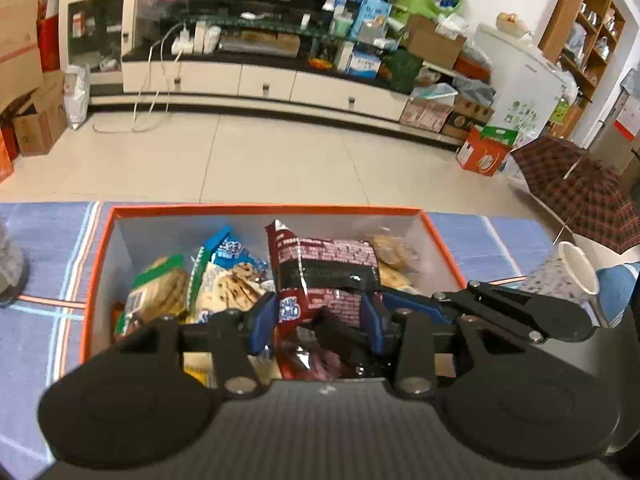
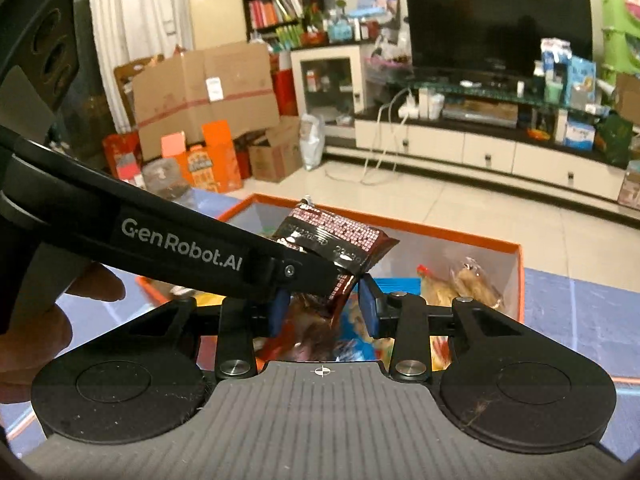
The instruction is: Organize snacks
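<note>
**Now both grippers meet on the dark red packet over the box**

Right now the dark red snack packet [image 1: 320,276] stands upright in the middle of the orange-rimmed box [image 1: 264,210], and both tools are on it. The left gripper [image 1: 318,318] has its blue pads either side of the packet's lower half, spread wide, hardly squeezing as far as the left view shows. The right gripper [image 2: 324,308] comes in from the other side; its pads bracket the crumpled lower end of the same packet [image 2: 336,240], and whether they truly pinch it cannot be told, since the left tool's arm crosses in front.

Around the packet lie the other snacks: a green-edged biscuit pack [image 1: 160,288], a blue-and-white cookie pack [image 1: 228,276] and clear bags of pastries [image 1: 394,260] toward the far right corner. A patterned paper cup [image 1: 568,276] lies on the blue cloth outside the box.

By the look of it, this is the placing step, the packet being settled among the rest. The next move calls for one tool to steady it while the other lets go cleanly, without dragging the foil or tipping the neighbours.
</note>
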Action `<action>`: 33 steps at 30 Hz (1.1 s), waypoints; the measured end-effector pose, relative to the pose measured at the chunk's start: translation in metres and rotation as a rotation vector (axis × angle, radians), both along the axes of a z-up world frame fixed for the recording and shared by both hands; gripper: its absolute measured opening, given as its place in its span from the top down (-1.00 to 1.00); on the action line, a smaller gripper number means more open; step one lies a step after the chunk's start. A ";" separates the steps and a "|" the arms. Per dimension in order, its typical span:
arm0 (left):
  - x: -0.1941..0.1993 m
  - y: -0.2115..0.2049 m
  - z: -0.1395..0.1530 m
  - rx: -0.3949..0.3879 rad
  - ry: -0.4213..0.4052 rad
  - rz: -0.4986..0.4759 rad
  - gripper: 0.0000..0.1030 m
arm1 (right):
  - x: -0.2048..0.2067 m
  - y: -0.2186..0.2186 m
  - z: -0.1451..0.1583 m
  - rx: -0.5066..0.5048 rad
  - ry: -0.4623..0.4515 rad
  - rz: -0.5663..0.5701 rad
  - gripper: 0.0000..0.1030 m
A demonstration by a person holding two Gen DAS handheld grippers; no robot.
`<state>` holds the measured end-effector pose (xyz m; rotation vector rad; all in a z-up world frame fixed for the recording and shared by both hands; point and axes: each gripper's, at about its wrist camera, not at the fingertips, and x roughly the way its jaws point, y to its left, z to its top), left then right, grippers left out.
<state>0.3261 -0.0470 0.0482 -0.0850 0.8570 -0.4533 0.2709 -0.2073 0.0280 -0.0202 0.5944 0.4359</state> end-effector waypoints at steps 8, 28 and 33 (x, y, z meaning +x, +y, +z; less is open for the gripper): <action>0.005 -0.002 -0.011 0.055 -0.046 0.006 -0.24 | 0.021 -0.007 -0.024 0.028 0.028 -0.023 -0.06; -0.194 0.029 0.054 0.014 -0.195 0.102 -0.42 | -0.210 -0.056 0.042 0.170 -0.084 -0.338 -0.83; -0.239 0.045 0.046 0.039 -0.180 0.174 -0.43 | -0.268 -0.050 0.039 0.224 -0.077 -0.434 -0.87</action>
